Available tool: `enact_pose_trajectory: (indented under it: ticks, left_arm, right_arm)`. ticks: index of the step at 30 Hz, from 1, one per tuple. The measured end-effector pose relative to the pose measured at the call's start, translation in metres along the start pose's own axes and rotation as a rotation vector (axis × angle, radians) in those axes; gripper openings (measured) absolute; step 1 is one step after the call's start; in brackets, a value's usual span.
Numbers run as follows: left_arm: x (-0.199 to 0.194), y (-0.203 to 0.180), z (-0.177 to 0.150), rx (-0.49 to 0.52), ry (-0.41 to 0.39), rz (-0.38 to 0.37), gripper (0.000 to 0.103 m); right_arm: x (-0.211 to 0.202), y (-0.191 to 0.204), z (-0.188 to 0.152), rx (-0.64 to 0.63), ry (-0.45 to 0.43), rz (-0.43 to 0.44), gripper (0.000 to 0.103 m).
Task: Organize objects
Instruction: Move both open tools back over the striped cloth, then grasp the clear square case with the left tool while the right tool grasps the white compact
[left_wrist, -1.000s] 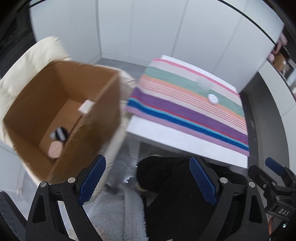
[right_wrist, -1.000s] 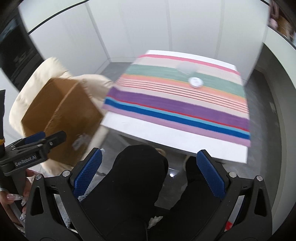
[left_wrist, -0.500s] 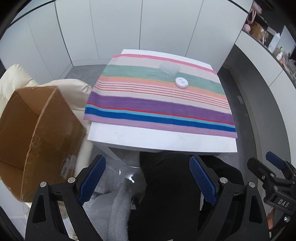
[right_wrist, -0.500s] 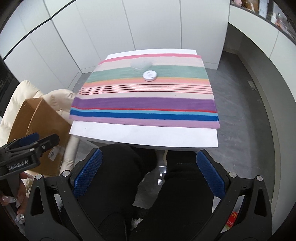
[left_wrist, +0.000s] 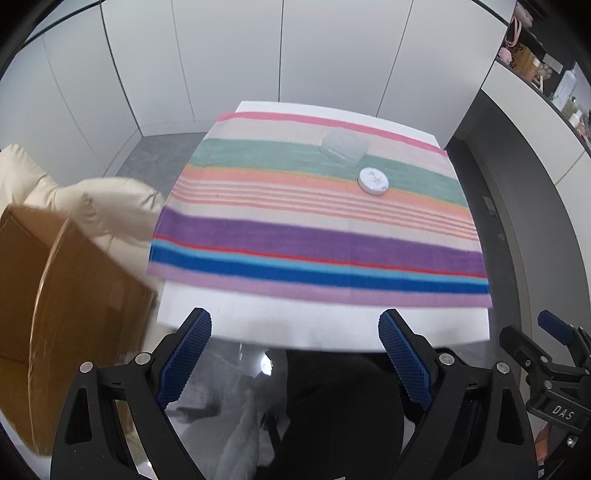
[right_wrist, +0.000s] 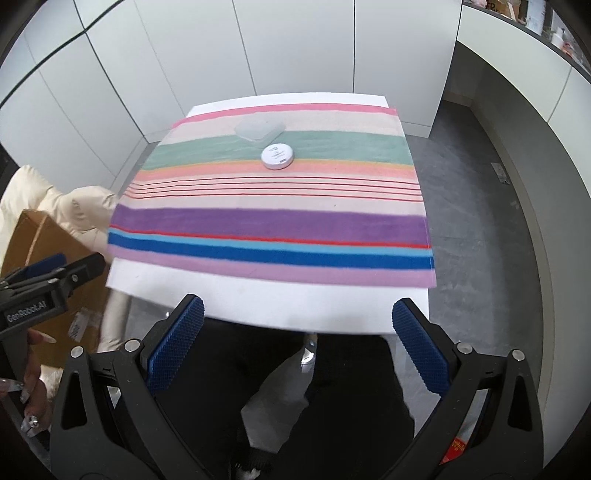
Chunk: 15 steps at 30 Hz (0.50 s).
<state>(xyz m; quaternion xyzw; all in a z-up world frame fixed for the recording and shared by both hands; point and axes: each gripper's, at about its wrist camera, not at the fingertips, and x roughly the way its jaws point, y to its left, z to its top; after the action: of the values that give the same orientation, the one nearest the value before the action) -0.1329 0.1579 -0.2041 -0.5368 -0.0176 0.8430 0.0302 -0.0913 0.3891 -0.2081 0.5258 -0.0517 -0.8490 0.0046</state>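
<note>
Here we list what lies before us. Item one: a white bench (left_wrist: 321, 325), its near edge bare, the rest covered by a striped cloth (left_wrist: 317, 236) in pink, green, orange, purple and blue bands. Item two: a round white tin (left_wrist: 373, 180) with small print on its lid, resting on the cloth at the far right part, where the green band meets the orange. Item three: a clear plastic case (left_wrist: 344, 147), lid down, just beyond the tin and nearly touching it; from the right wrist view the same case (right_wrist: 260, 129) sits to the far left of the tin (right_wrist: 277, 156).

Item four: our left hand-held gripper (left_wrist: 295, 362), released, its blue-padded jaws spread wide with nothing between them, held short of the bench's near edge. Item five: our right hand-held gripper (right_wrist: 298, 345), likewise released and carrying nothing, also short of the near edge; both are well apart from the tin and case.

Item six: a brown cardboard box (left_wrist: 74, 295) to the left of the bench, beside it and lower; we cannot see inside it. Item seven: a cream padded cushion (left_wrist: 103, 206) behind and against the box. Item eight: a wall shelf (left_wrist: 546, 77) at the upper right with small bottles, too small to identify.
</note>
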Motion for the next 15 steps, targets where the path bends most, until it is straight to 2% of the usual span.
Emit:
enact_pose_trajectory:
  ticks: [5, 10, 12, 15]
  left_arm:
    - [0.031, -0.003, 0.028, 0.010, -0.007, 0.018, 0.093]
    - [0.077, -0.002, 0.056, -0.036, 0.057, -0.021, 0.093]
    - [0.095, -0.002, 0.066, -0.053, 0.091, -0.027, 0.093]
    - [0.117, -0.005, 0.081, -0.050, 0.101, -0.027, 0.093]
  right_arm:
    - [0.038, -0.004, 0.029, -0.019, 0.023, -0.019, 0.103]
    - [0.077, -0.004, 0.060, -0.040, 0.037, -0.011, 0.103]
    - [0.098, -0.005, 0.074, -0.054, 0.046, 0.014, 0.103]
    - [0.134, -0.013, 0.094, -0.046, 0.053, 0.067, 0.103]
